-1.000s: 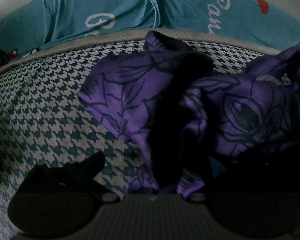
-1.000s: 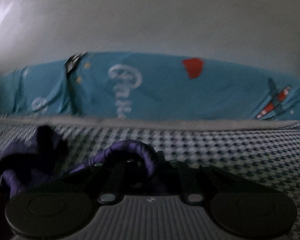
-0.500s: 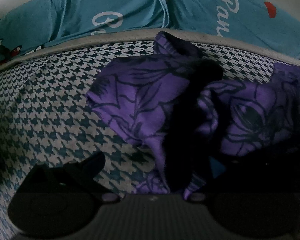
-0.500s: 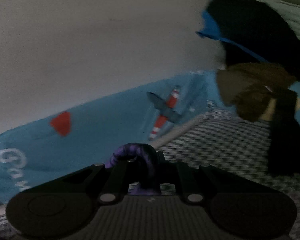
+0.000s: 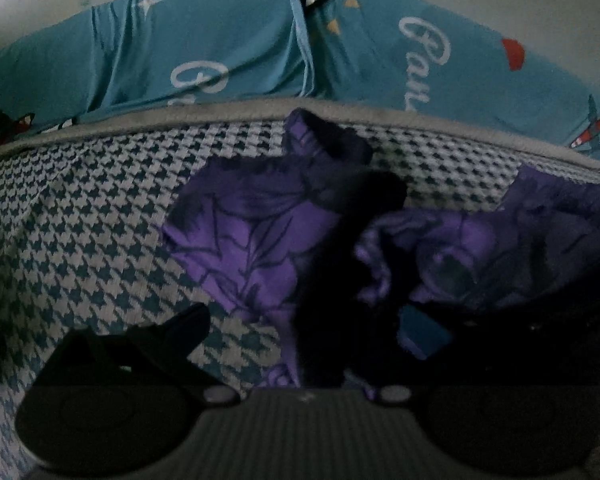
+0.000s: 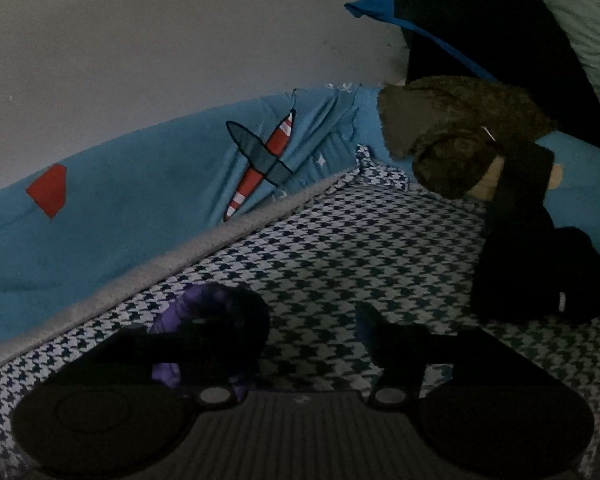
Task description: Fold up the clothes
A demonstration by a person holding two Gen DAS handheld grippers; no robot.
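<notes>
The purple garment point(image 5: 260, 236) is lying crumpled on the checked bedspread point(image 5: 80, 240), and in the left wrist view it is spreading from twelve o'clock round to three. The left gripper point(image 5: 300, 328) is sitting with its fingers wide apart, one finger point(image 5: 180, 328) on bare bedspread at nine o'clock, the other lost under dark folds at three, so cloth is bunching in the gap but nothing is pinched. The right gripper point(image 6: 312, 328) is spread wide too, with only a purple fold point(image 6: 204, 312) draping over its finger at ten o'clock; ahead, at twelve, it is facing open bedspread. The garment's long axis is running left to right across the left gripper, parallel to the blue bolster point(image 5: 220, 60), so the left one looks nearer the bulk. A dark pile point(image 6: 540, 264) is waiting at two o'clock, well apart.
</notes>
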